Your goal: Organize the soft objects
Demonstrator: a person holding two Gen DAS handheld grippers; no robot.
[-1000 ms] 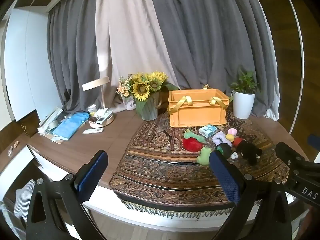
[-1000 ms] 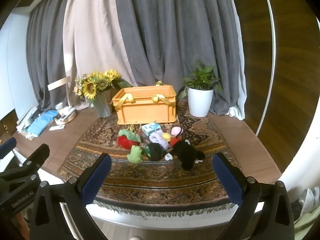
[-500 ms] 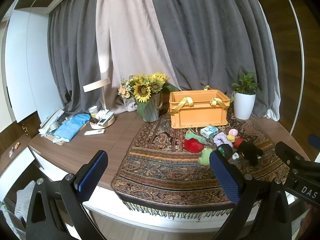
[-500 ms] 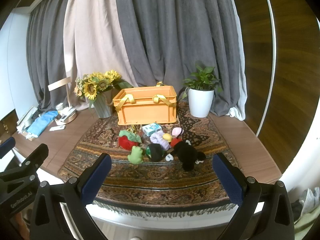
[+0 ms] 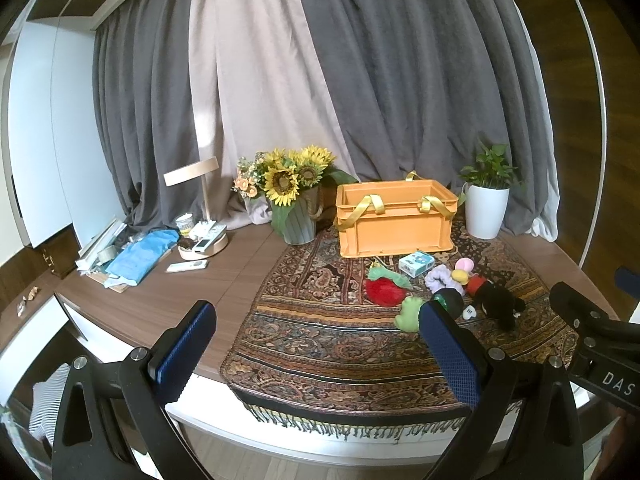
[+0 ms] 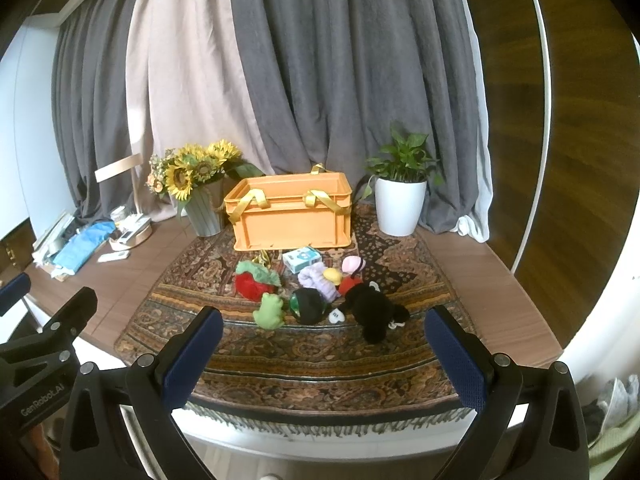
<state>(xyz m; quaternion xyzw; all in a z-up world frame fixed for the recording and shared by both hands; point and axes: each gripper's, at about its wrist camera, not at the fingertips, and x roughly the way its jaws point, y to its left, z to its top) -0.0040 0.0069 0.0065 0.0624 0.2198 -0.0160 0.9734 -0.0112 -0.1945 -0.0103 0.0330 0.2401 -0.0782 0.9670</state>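
Observation:
An orange crate (image 6: 290, 216) with yellow straps stands on a patterned rug (image 6: 304, 344). In front of it lie several soft toys: a red strawberry plush (image 6: 252, 282), a green frog (image 6: 270, 312), a black-green ball (image 6: 308, 306), a black plush (image 6: 372, 310), a lilac scrunchie (image 6: 316, 278) and a small blue box (image 6: 301, 258). The crate (image 5: 394, 218) and toys show right of centre in the left wrist view. My left gripper (image 5: 316, 344) and right gripper (image 6: 324, 350) are open and empty, well short of the toys, above the table's near edge.
A sunflower vase (image 6: 202, 196) stands left of the crate, a white potted plant (image 6: 400, 200) right of it. A lamp with remotes (image 5: 200, 236), a blue cloth (image 5: 140, 256) and papers lie at the far left. Curtains hang behind the table.
Both views have shifted slightly; the crate and toys sit a little higher and nearer. Both grippers stay open and empty.

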